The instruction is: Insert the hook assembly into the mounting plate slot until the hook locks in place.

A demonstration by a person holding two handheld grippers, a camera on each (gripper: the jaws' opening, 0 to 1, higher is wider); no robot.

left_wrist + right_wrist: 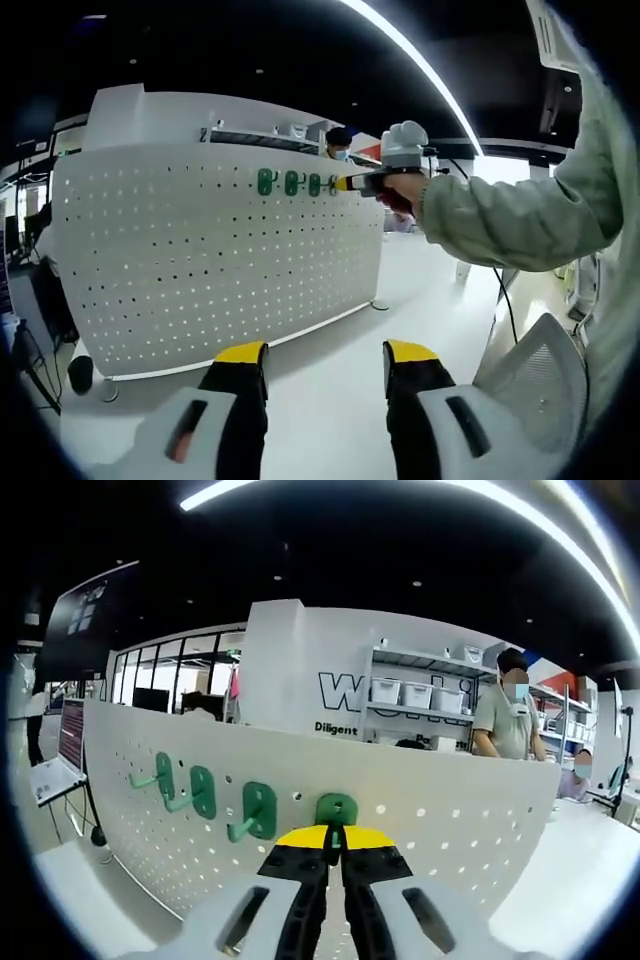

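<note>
- Left gripper view: the left gripper rises at six o'clock with its yellow-tipped jaws spread wide and nothing between them. It hangs back from the work, probably so the whole panel stays in sight.
- Left gripper view: the white pegboard stands upright on the white table, filling the nine o'clock half. Near its top edge, toward twelve o'clock, three green hooks sit in a row.
- Left gripper view: the right gripper reaches in from two o'clock, held by a hand in a pale sleeve, its tip touching the board just beside the row, at the fourth hook.
- Right gripper view: the right gripper has its jaws drawn close, clamped on the fourth hook, whose green backing lies against the pegboard. The straight-on grip suits pushing the tabs squarely into the holes.
- Right gripper view: the three mounted hooks run off toward nine o'clock, prongs pointing out from the board.
- Whether the held piece has locked cannot be told; I judge insertion is at or near its end.
- A person stands behind the board at two o'clock.
</note>
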